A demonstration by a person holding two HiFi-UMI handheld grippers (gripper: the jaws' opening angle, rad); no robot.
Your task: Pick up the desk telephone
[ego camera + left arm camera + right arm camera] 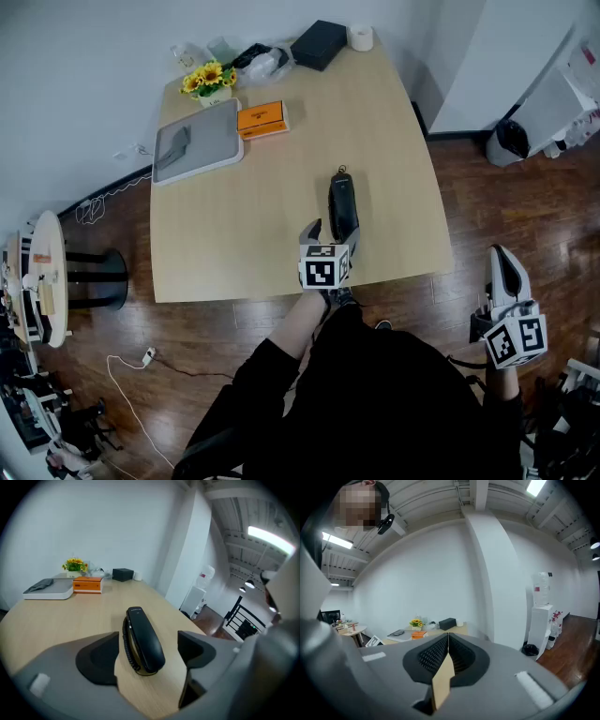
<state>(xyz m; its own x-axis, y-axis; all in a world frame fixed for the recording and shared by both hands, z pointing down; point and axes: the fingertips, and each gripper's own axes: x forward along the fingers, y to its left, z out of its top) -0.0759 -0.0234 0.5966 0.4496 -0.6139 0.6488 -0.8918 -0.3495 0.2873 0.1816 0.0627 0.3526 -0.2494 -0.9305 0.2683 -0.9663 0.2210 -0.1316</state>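
A slim black desk telephone (342, 202) with a coiled cord lies lengthwise on the wooden table (253, 234), near its front edge. My left gripper (330, 236) is open just behind it, tilted down. In the left gripper view the telephone (144, 637) has its near end between the two dark pads (99, 660), with a gap on each side; neither pad touches it. My right gripper (506, 274) hangs over the floor to the right of the table, jaws shut on nothing. In the right gripper view, my right gripper (448, 651) shows its ribbed pads pressed together.
At the table's far end sit a grey tray (197, 141), an orange box (262, 119), a pot of yellow flowers (208, 80), plastic bags (262, 64), a black box (317, 44) and a white roll (360, 37). A round side table (47, 281) stands left.
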